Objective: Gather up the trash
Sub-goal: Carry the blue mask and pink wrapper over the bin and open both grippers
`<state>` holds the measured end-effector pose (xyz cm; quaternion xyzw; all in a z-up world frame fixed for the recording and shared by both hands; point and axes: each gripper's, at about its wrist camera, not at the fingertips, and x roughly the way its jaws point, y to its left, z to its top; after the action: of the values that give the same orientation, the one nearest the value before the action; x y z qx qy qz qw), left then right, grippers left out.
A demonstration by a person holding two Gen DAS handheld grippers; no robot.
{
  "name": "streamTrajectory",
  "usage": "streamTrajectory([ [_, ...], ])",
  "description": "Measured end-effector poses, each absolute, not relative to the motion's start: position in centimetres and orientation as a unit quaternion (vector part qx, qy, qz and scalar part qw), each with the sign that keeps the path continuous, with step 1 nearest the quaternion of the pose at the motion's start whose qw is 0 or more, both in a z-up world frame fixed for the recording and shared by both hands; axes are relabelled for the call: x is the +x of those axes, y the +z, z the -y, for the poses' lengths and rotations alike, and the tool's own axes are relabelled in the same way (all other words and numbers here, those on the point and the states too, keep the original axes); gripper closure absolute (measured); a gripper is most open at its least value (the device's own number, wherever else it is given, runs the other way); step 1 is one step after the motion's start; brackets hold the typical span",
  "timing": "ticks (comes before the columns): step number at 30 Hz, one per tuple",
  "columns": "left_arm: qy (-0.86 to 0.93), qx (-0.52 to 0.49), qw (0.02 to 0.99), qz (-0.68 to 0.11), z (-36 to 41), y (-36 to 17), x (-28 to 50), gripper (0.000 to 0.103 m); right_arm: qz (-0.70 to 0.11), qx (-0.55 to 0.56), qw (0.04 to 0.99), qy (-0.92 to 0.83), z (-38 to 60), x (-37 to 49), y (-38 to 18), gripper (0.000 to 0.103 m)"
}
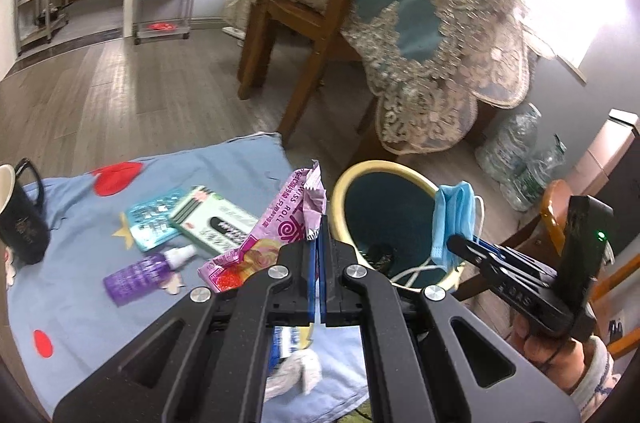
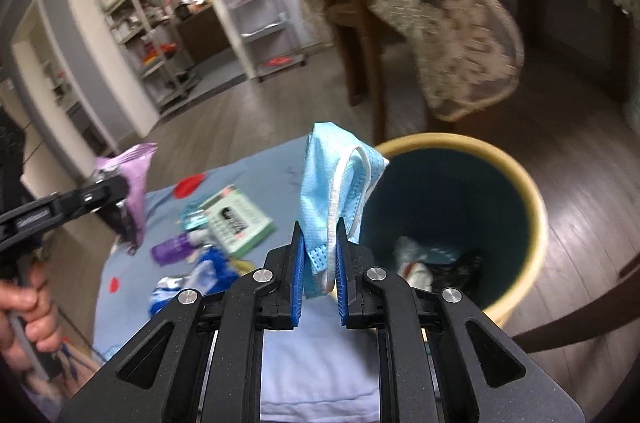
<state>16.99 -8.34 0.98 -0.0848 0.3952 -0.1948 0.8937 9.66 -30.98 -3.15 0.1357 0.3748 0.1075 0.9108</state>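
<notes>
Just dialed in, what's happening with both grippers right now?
Trash pickup is underway. The right gripper is shut on a blue face mask, held near the rim of the yellow bin. The left gripper pinches a purple snack wrapper above the blue cloth. Neither piece is in the bin yet.

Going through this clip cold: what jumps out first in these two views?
The right hand-held gripper pinches a light blue face mask, held up beside the rim of the yellow bin, which already holds some trash. The left hand-held gripper is shut on a purple Swiss roll wrapper above the blue cloth, where a purple bottle and a green pencil box lie.
</notes>
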Motion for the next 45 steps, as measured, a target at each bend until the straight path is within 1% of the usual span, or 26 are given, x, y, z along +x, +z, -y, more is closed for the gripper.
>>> streamTrajectory([
  [9, -0.234, -0.073, 0.883, -0.401, 13.3, 0.7, 17.6, 0.103, -0.424, 0.150, 0.892, 0.052, 34.8, 12.2, -6.3, 0.087],
  [10, -0.237, -0.074, 0.881, -0.402, 13.7, 0.7, 17.8, 0.103, -0.432, 0.150, 0.888, 0.048, 34.9, 12.5, -6.8, 0.083],
  [11, -0.241, -0.074, 0.880, -0.402, 14.2, 0.6, 17.9, 0.103, -0.442, 0.148, 0.884, 0.041, 35.0, 12.8, -7.4, 0.074],
  [12, -0.243, -0.073, 0.880, -0.403, 14.5, 0.6, 18.0, 0.103, -0.447, 0.145, 0.882, 0.036, 34.9, 12.9, -7.7, 0.070],
  [13, -0.245, -0.073, 0.879, -0.403, 14.9, 0.6, 18.1, 0.103, -0.450, 0.143, 0.881, 0.031, 34.9, 13.0, -8.0, 0.062],
  [14, -0.247, -0.073, 0.878, -0.404, 15.2, 0.6, 18.1, 0.103, -0.455, 0.146, 0.878, 0.029, 35.0, 13.1, -8.4, 0.057],
  [17, -0.255, -0.072, 0.875, -0.406, 16.2, 0.5, 18.4, 0.103, -0.454, 0.149, 0.878, 0.027, 35.1, 12.7, -8.4, 0.049],
  [24, -0.273, -0.072, 0.864, -0.416, 18.3, -0.2, 19.2, 0.103, -0.421, 0.170, 0.891, 0.016, 36.3, 11.2, -6.1, 0.040],
  [26, -0.280, -0.073, 0.861, -0.418, 19.1, -0.3, 19.6, 0.103, -0.410, 0.175, 0.895, 0.007, 36.7, 10.3, -5.2, 0.033],
  [29, -0.290, -0.072, 0.858, -0.418, 20.2, -0.5, 20.2, 0.103, -0.400, 0.171, 0.901, -0.010, 37.2, 9.1, -4.0, 0.027],
  [32, -0.298, -0.071, 0.853, -0.422, 21.5, -0.9, 20.7, 0.103, -0.392, 0.180, 0.902, -0.020, 38.0, 7.9, -3.5, 0.024],
  [42, -0.338, -0.065, 0.831, -0.437, 25.9, -3.2, 21.8, 0.103, -0.354, 0.215, 0.908, -0.056, 40.5, 6.1, -2.6, 0.023],
  [44, -0.345, -0.070, 0.825, -0.441, 26.1, -3.8, 22.0, 0.100, -0.353, 0.214, 0.909, -0.057, 40.5, 6.0, -2.6, 0.022],
  [45, -0.345, -0.070, 0.824, -0.444, 26.1, -4.0, 22.1, 0.093, -0.353, 0.213, 0.909, -0.058, 40.5, 5.9, -2.6, 0.022],
])
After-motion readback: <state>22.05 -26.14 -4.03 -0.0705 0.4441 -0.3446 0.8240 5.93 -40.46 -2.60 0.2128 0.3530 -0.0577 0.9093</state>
